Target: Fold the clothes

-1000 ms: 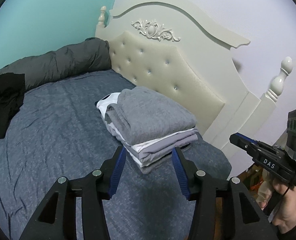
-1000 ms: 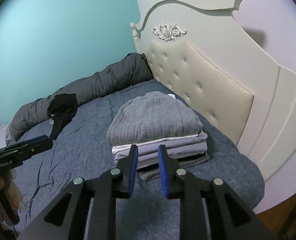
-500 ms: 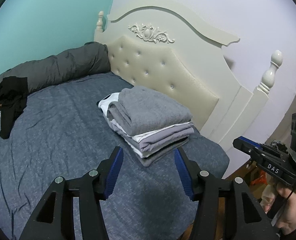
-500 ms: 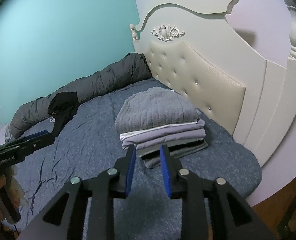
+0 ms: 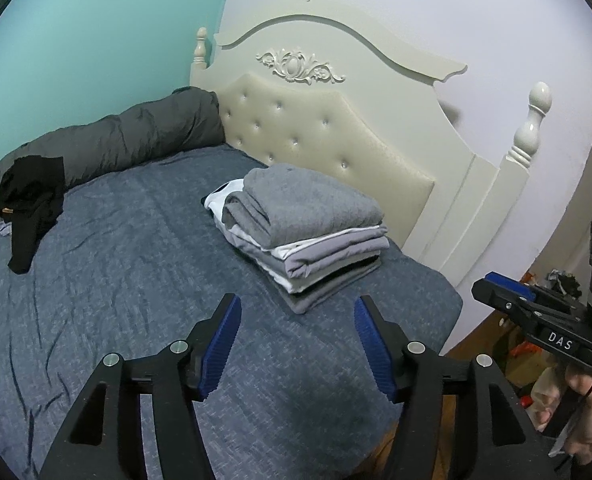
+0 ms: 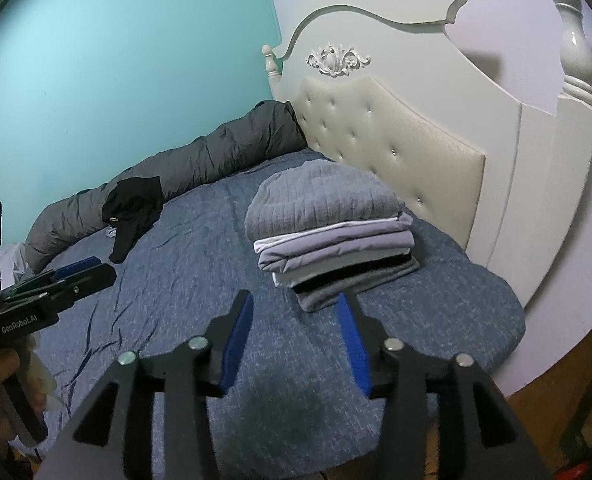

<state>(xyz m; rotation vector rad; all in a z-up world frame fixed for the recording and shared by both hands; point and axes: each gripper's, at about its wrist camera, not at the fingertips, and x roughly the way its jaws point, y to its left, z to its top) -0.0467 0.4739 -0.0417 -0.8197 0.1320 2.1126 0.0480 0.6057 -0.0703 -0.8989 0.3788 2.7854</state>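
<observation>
The bedsheet is blue-grey cloth, matt and finely mottled, lightly creased; the stack of folded clothes is soft cloth throughout, its top grey sweater a ribbed knit, the layers beneath it smoother and flatter; the rolled duvet looks like a slightly shiny, puffy dark grey fabric; the black garment is matt cloth; the headboard has a smooth cream buttoned pad with a faint sheen, set in a painted frame; the bedpost is glossy; the left gripper is matt black plastic with shiny metal pins and ridged blue fingers; the right gripper looks the same.
</observation>
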